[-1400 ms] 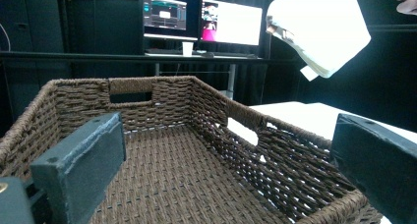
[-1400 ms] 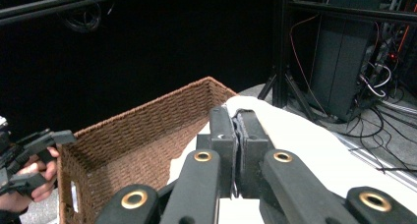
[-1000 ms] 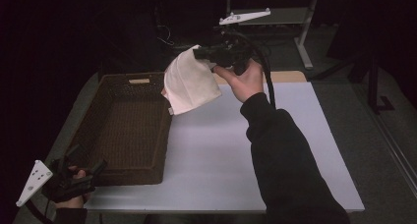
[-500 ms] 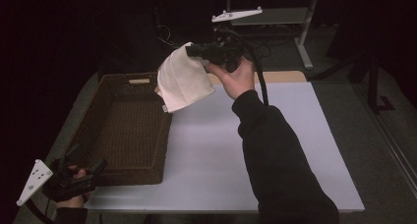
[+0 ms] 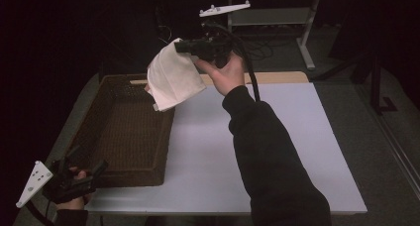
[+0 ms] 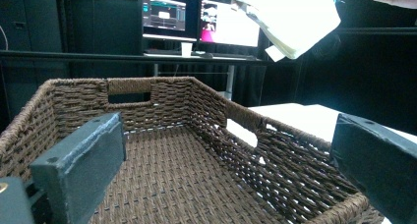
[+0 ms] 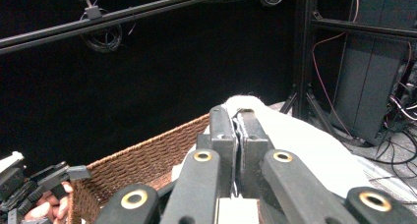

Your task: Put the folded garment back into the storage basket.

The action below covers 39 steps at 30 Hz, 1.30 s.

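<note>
Two grippers are in our hands, and we begin with the nearer one. Our left gripper sits at the lower left of the high view, just off the near corner of the dark brown woven wicker basket. In the left gripper view its two black jaws stand wide apart with nothing between them, framing the basket's bare woven floor.

Farther up, near the top centre of the high view, our right gripper is raised in the air, its jaws pinched together on the top edge of a white folded cloth; the right gripper view shows the jaws nearly meeting, with a thin seam of fabric between them.

We judge the job to be about halfway along: the cloth is lifted clear of the white tabletop and hangs over the basket's far right corner, but it is not yet inside. Left to do, as we read it, is bringing it over the basket, lowering it and letting go.

The cloth looks soft and layered, folded flat, drooping from the grip at a slant with one small corner hanging lowest.
</note>
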Each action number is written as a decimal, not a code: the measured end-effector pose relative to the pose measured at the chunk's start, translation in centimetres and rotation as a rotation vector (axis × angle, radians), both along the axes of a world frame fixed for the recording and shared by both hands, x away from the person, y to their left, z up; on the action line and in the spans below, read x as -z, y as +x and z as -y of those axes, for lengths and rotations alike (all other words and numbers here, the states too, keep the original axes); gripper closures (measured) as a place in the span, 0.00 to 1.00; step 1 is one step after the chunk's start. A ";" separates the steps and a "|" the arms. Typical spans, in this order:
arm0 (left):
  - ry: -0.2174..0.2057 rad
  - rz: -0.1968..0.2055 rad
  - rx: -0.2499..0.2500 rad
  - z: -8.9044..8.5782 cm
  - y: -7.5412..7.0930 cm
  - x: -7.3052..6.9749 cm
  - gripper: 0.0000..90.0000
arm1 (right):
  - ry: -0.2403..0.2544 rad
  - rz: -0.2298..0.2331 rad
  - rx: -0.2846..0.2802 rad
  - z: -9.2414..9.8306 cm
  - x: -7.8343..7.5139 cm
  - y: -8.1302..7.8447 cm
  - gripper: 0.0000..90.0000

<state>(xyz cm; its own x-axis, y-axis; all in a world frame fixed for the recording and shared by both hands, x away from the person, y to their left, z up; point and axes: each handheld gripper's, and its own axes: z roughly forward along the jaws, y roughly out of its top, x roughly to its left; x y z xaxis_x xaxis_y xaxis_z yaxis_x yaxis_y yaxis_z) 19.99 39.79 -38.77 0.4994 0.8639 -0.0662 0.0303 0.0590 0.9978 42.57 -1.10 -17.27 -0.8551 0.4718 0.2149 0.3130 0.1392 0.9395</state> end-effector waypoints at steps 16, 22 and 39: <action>-0.003 0.001 0.003 0.0 0.0 0.0 0.00 | -0.022 0.008 -0.061 -4.3 0.0 0.4 0.96; -0.007 0.001 0.005 0.0 0.0 0.0 0.00 | -0.027 0.007 -0.084 -5.6 0.2 0.3 0.96; -0.012 -0.001 0.007 0.0 0.0 0.0 0.00 | -0.038 -0.019 -0.124 -8.7 1.8 0.8 0.96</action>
<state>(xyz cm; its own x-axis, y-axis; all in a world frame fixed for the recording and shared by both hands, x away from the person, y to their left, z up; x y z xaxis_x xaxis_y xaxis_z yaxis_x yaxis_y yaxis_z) 19.99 39.82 -38.80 0.5057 0.8593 -0.0767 0.0313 0.0706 0.9970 43.38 7.58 -19.09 -0.9034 0.3706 0.2155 0.3085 0.2131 0.9270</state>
